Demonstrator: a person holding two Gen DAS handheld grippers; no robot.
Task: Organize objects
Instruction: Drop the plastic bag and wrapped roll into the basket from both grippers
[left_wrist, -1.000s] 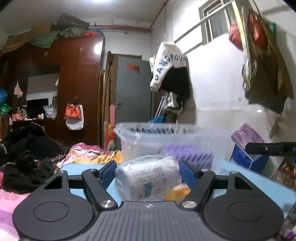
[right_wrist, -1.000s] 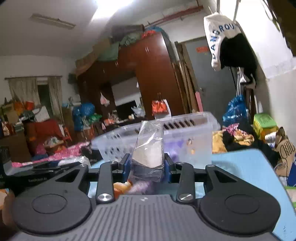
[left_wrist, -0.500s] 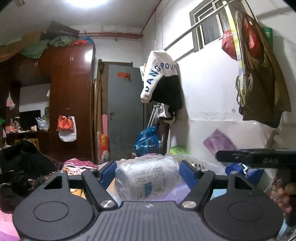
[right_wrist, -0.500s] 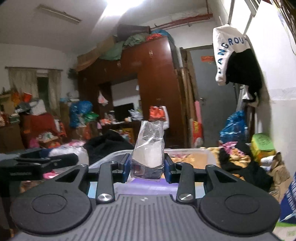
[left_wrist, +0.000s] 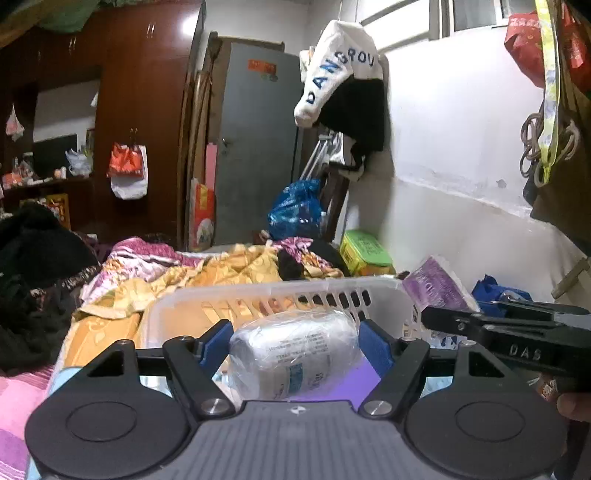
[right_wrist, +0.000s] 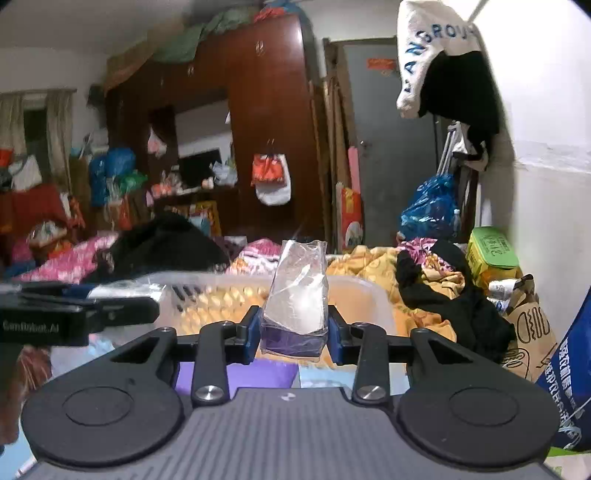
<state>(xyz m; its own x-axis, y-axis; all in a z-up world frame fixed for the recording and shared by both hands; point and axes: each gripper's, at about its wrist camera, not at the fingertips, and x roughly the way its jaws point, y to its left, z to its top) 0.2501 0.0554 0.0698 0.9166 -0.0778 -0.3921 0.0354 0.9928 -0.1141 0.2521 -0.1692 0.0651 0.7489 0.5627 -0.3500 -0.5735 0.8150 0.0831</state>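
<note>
My left gripper is shut on a white roll wrapped in clear plastic and holds it over the clear slotted basket. My right gripper is shut on a small clear plastic packet with a dark base and holds it upright above the same basket. Each gripper shows in the other's view: the right one at the right edge, the left one at the left edge. The basket has a purple floor.
The basket stands on a light blue surface. Behind it lie yellow and pink bedding and black clothes. A green box, a purple pack and a paper bag sit along the white wall at the right.
Both grippers rose from in front of the basket and then tilted down, so they now hold their items over the basket's open top. Both stayed shut on their items.
</note>
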